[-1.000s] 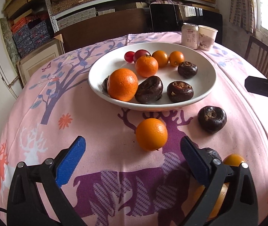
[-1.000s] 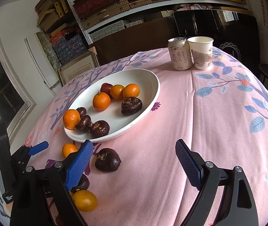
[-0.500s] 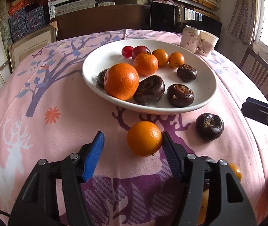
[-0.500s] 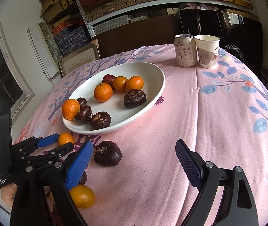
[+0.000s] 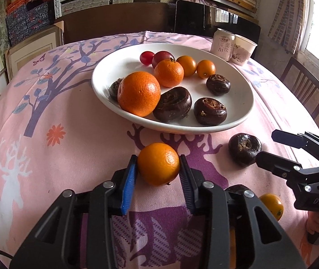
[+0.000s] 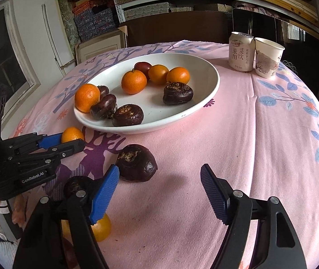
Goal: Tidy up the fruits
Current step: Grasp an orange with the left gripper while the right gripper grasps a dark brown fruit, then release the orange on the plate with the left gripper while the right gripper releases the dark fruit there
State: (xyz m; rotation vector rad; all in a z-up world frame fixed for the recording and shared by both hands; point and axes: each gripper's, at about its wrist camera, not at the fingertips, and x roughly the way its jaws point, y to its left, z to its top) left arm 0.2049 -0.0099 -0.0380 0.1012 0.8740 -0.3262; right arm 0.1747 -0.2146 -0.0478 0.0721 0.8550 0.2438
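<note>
A white plate (image 5: pixel 119 67) holds several oranges, dark water chestnuts and red fruits. My left gripper (image 5: pixel 158 168) is shut on a loose orange (image 5: pixel 158 163) that rests on the tablecloth just in front of the plate; it also shows in the right wrist view (image 6: pixel 72 134). A dark water chestnut (image 5: pixel 244 149) lies on the cloth to the right. My right gripper (image 6: pixel 159 192) is open and empty, just behind that chestnut (image 6: pixel 137 162). Another chestnut (image 6: pixel 76 183) and a small orange (image 6: pixel 101 227) lie near its left finger.
A drink can (image 6: pixel 241 51) and a paper cup (image 6: pixel 268 57) stand at the table's far right. A chair (image 5: pixel 305 89) stands beyond the right edge. Shelves with boxes line the back wall.
My left gripper has moved forward and closed its fingers onto the loose orange. My right gripper has come nearer to the loose chestnut and stays open.
</note>
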